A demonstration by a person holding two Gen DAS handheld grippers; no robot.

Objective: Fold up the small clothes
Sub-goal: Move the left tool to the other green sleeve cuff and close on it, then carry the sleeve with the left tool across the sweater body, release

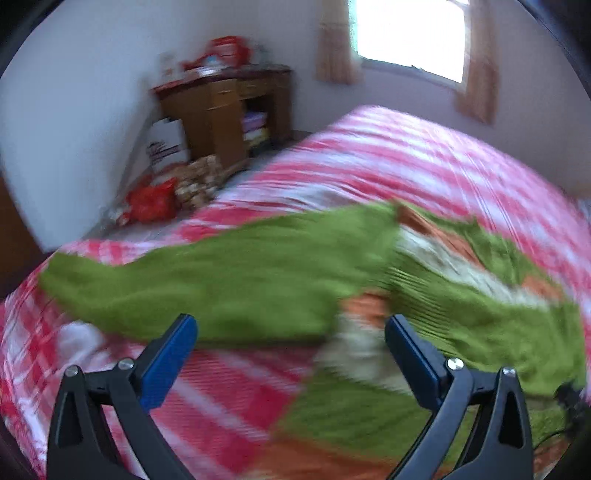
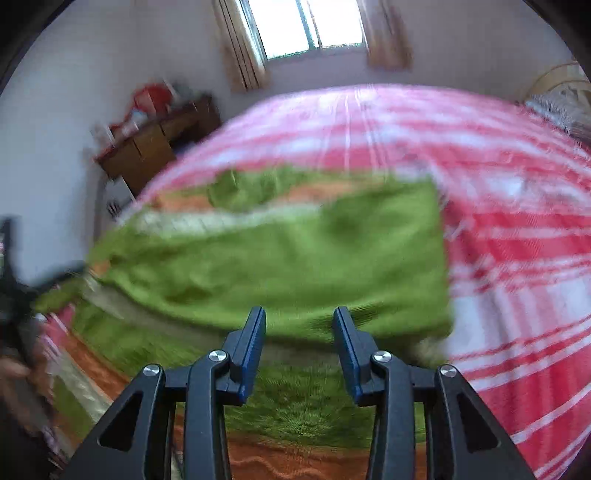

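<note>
A green knitted sweater with orange and white stripes (image 1: 236, 280) lies on the bed with the red and white checked cover (image 1: 424, 162). One green sleeve is folded across its body. My left gripper (image 1: 290, 326) is wide open and empty, just above the sweater's near side. The sweater also shows in the right wrist view (image 2: 295, 251), with a green part folded over the striped body. My right gripper (image 2: 299, 317) is open and empty above the sweater's near edge. Both views are blurred by motion.
A wooden desk (image 1: 225, 107) with red items on top stands by the far wall, with bags and boxes (image 1: 166, 184) on the floor beside the bed. A curtained window (image 1: 406, 29) is behind. The other gripper (image 2: 14, 280) shows dark at the left edge.
</note>
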